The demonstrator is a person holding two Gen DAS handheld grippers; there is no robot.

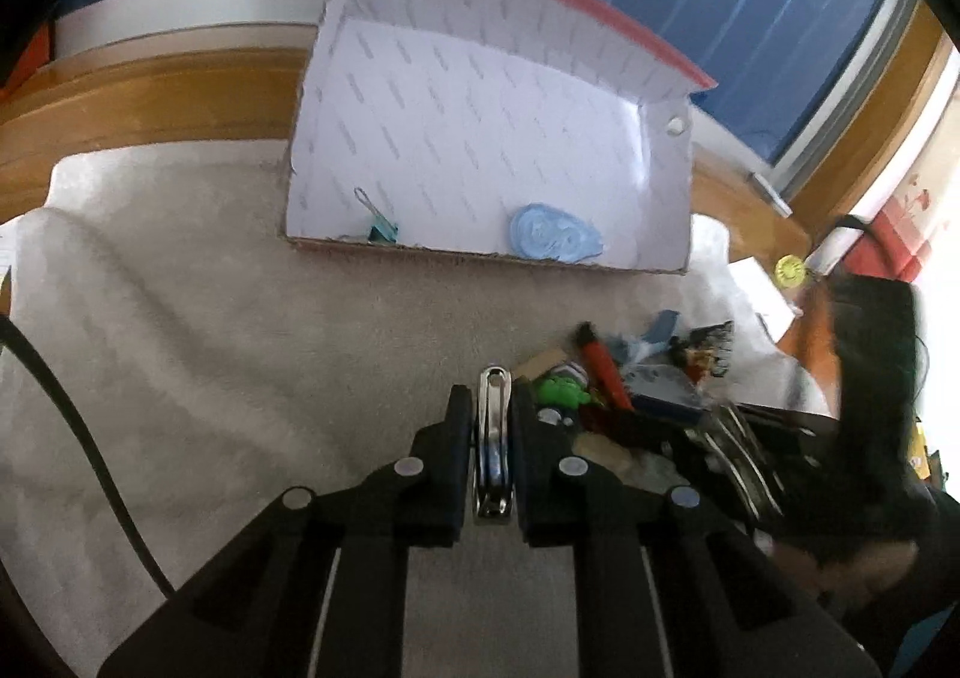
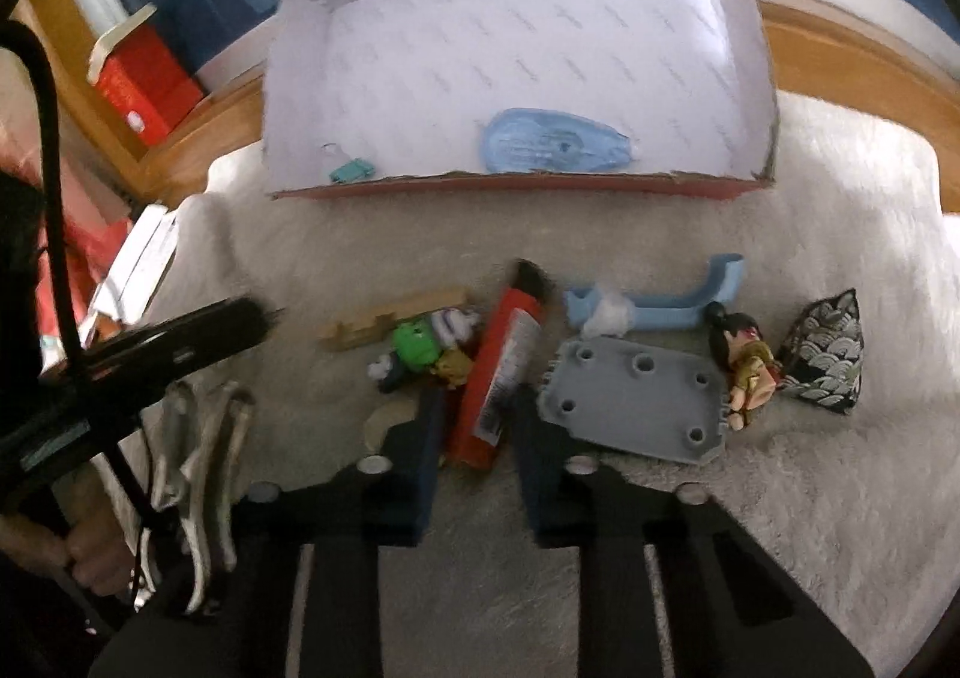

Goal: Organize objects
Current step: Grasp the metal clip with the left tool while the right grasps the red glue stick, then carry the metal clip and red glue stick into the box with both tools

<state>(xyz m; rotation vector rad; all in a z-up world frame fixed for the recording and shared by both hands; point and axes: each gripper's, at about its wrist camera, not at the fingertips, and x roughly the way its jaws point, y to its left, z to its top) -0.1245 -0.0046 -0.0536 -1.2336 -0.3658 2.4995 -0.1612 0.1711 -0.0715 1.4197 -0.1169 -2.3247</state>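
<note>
The left tool [image 1: 489,438] is pinching a small shiny nail clipper [image 1: 493,438] edge-on between its two pads, lifted a little above the fluffy white blanket [image 1: 210,348]. The open cardboard box [image 1: 480,138] sits further back on the same blanket, near its far edge, and already holds a teal binder clip [image 1: 379,225] and a pale blue correction-tape dispenser [image 1: 555,240], both close to the near wall.

The clipper is smooth metal and held only by its thin sides, so I'd guess it could slide or twist out on the way to the box, mostly if the tool swings fast or tips nose-down. If it drops on the soft pile it will likely sink in and be awkward to pick up again. The near wall of the box is another hazard: coming in too low could catch the rim and shove the light box back towards the edge of the blanket.

The right tool [image 2: 474,426] is spread, its pads either side of a red tube-like object [image 2: 501,372] lying in the clutter, with a green toy [image 2: 414,345], a grey studded plate [image 2: 636,402] and a small figurine [image 2: 747,366] crowded near it. Closing there may nudge those neighbours or pinch the tube off-centre, so it pivots. The left tool also passes close to the right tool's side in the right wrist view, so the two could bump.
</note>
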